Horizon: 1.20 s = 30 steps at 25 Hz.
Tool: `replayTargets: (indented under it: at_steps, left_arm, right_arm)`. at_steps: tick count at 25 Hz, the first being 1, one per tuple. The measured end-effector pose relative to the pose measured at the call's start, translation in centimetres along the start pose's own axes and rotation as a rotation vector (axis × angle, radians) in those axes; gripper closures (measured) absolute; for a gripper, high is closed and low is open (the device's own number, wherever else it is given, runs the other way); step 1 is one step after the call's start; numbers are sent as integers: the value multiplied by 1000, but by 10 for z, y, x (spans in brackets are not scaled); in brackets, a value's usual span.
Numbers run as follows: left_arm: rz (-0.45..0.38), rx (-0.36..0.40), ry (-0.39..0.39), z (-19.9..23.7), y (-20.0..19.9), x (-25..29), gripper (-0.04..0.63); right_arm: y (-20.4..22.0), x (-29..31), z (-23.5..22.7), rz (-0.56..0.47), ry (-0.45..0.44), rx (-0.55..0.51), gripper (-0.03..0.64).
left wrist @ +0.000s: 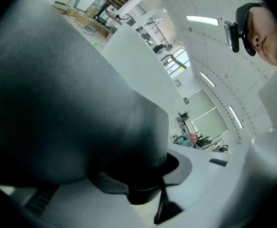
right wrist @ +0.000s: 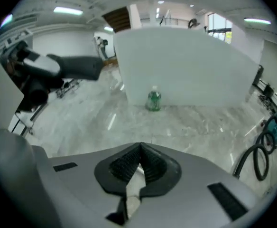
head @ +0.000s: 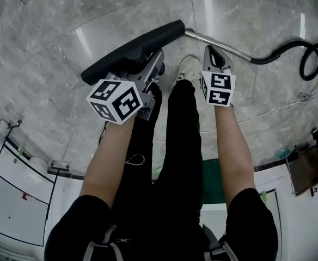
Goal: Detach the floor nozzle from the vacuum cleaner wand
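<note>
My left gripper (head: 152, 65) is clamped on the floor nozzle (head: 132, 42), right gripper (head: 214, 54) is pinched shut, empty. Green bottle (right wrist: 153, 100) stands on the floor (right wrist: 200, 122), can't tell what's inside.

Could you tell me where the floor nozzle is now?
Head view, upper left of centre: the floor nozzle is held in the left gripper, its right end by the wand.

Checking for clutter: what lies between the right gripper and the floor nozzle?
In the head view, only the person's black-trousered leg and pale shoe show between the right gripper and the floor nozzle; nothing else lies there.
</note>
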<state>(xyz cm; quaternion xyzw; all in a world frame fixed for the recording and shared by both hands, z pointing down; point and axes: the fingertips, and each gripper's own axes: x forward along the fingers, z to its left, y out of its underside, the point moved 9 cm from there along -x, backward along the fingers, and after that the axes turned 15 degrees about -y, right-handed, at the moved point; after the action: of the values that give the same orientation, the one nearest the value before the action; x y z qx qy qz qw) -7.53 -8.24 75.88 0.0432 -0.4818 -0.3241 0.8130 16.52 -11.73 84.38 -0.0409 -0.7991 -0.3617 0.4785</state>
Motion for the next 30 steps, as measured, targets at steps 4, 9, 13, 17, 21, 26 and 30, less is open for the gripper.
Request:
replayTargets:
  at_steps: [4,9,13,17,21,26,30]
  left_arm:
    - [-69,38,19,-51,-44,-55,454]
    - [-130,88,0,-127,-99,-146,454]
    - [-236,171,49,-213,-174,-216,454]
    - [-335,286,65,-282,-212,-312,454]
    - [-436,376,57,-332,-229,-382,454]
    - [-466,433,69,-376,-235,-428,454]
    - [-489,455,63,-393,-243,-444,454]
  right_arm:
    - [-82,-106,31,-228,55,57,601]
    - [-177,-249,67,-397,72,180,601]
    - [-272,-359,78,-548,101,41,601]
    - [-318,-465,124,-632,116,-83,601]
    - [-340,-554,160,-780,143,-103,601]
    - [-350,-628,182,-937,133,-98,601]
    - [-352,-658,189,-978,174,-129,601]
